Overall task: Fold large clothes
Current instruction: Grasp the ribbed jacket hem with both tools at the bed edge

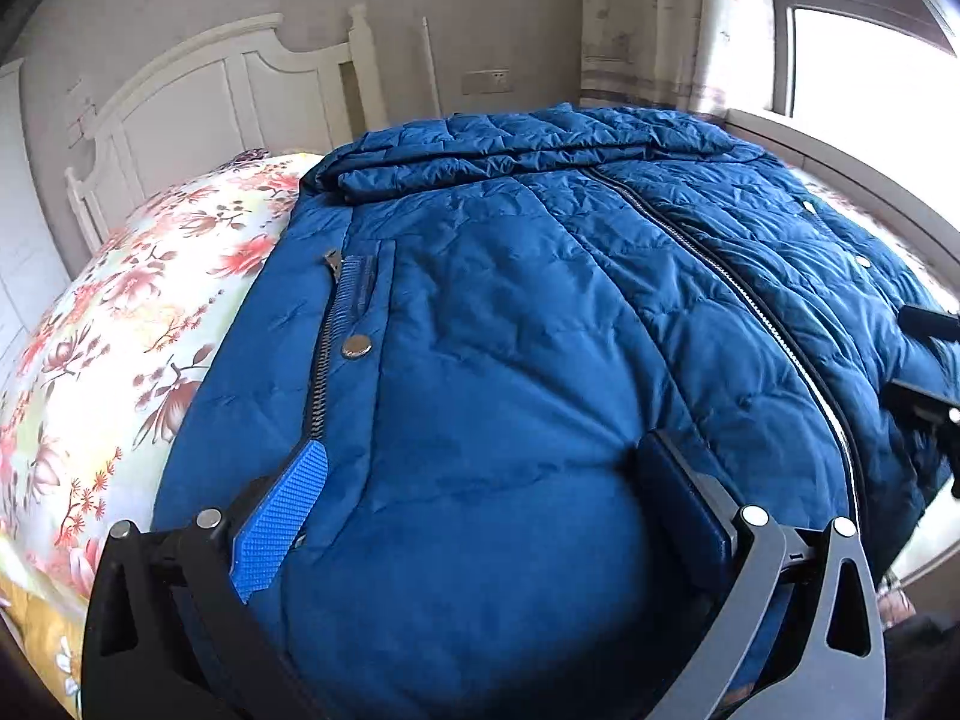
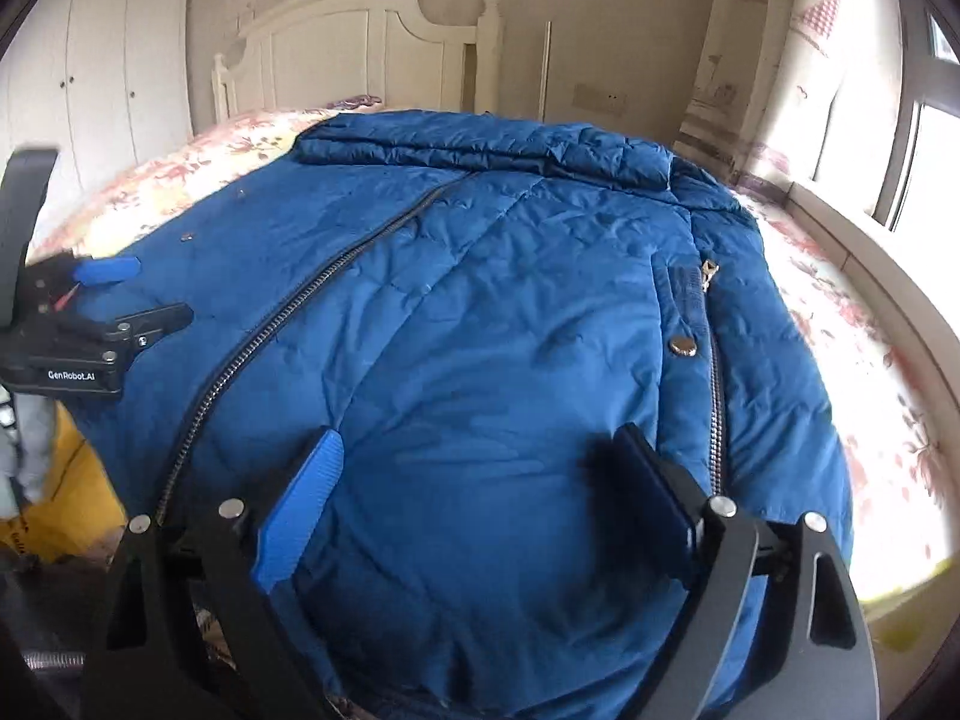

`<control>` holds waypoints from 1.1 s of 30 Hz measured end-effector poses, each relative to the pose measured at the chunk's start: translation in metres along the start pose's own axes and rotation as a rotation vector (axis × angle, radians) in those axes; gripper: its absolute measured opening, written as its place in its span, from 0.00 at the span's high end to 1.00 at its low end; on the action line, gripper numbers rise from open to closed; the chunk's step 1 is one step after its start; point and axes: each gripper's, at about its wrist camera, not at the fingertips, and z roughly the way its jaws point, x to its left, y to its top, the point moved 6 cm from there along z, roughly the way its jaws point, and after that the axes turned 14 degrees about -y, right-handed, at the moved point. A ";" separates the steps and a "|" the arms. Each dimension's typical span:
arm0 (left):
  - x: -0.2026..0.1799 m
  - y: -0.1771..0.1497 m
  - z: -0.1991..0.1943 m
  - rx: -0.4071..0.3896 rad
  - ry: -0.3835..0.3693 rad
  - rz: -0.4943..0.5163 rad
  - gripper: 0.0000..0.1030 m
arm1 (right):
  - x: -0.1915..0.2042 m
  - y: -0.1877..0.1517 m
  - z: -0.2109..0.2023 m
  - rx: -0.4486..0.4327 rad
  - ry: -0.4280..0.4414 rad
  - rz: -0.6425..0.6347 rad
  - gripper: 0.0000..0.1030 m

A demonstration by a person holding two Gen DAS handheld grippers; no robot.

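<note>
A large blue quilted jacket lies front up on the bed, zipped, with its hood end toward the headboard; it also fills the right wrist view. My left gripper is open, its fingers spread over the jacket's lower left front beside the pocket zip. My right gripper is open over the lower right front, between the centre zip and the right pocket zip. The left gripper shows at the left edge of the right wrist view. Neither holds fabric.
The bed has a floral sheet and a white headboard. A window and curtain stand to the right, a white wardrobe to the left. Something yellow lies by the bed's near edge.
</note>
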 end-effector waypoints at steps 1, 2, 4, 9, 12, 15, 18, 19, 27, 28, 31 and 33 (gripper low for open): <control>0.003 -0.002 -0.005 0.006 -0.012 -0.014 0.04 | -0.002 -0.001 -0.004 0.002 -0.006 -0.017 0.14; 0.011 -0.004 -0.015 -0.008 -0.025 -0.041 0.04 | -0.004 0.000 -0.009 -0.002 -0.017 -0.025 0.14; 0.025 -0.010 -0.030 -0.039 0.001 -0.062 0.04 | -0.019 -0.003 -0.022 -0.027 -0.056 -0.006 0.14; 0.073 -0.047 -0.071 -0.073 0.019 -0.162 0.04 | -0.095 -0.049 -0.040 -0.008 -0.076 0.198 0.14; 0.085 -0.070 -0.080 -0.074 -0.040 -0.206 0.04 | -0.126 -0.092 -0.045 0.032 -0.008 0.316 0.14; 0.086 -0.084 -0.078 -0.075 -0.102 -0.236 0.04 | -0.138 -0.118 -0.039 0.035 0.075 0.396 0.15; 0.081 -0.084 -0.072 -0.078 -0.116 -0.233 0.04 | -0.130 -0.117 -0.029 0.019 0.154 0.405 0.15; 0.081 -0.084 -0.070 -0.073 -0.117 -0.233 0.04 | -0.124 -0.112 -0.025 0.010 0.179 0.390 0.15; 0.087 -0.091 -0.066 -0.074 -0.185 -0.278 0.04 | -0.110 -0.104 -0.009 0.019 0.222 0.389 0.25; 0.089 -0.092 -0.066 -0.076 -0.198 -0.293 0.04 | -0.111 -0.104 -0.009 0.021 0.240 0.407 0.26; 0.092 -0.094 -0.062 -0.082 -0.236 -0.339 0.04 | -0.112 -0.107 -0.003 0.030 0.278 0.450 0.27; 0.092 -0.092 -0.059 -0.077 -0.269 -0.358 0.04 | -0.110 -0.108 0.001 0.037 0.293 0.469 0.28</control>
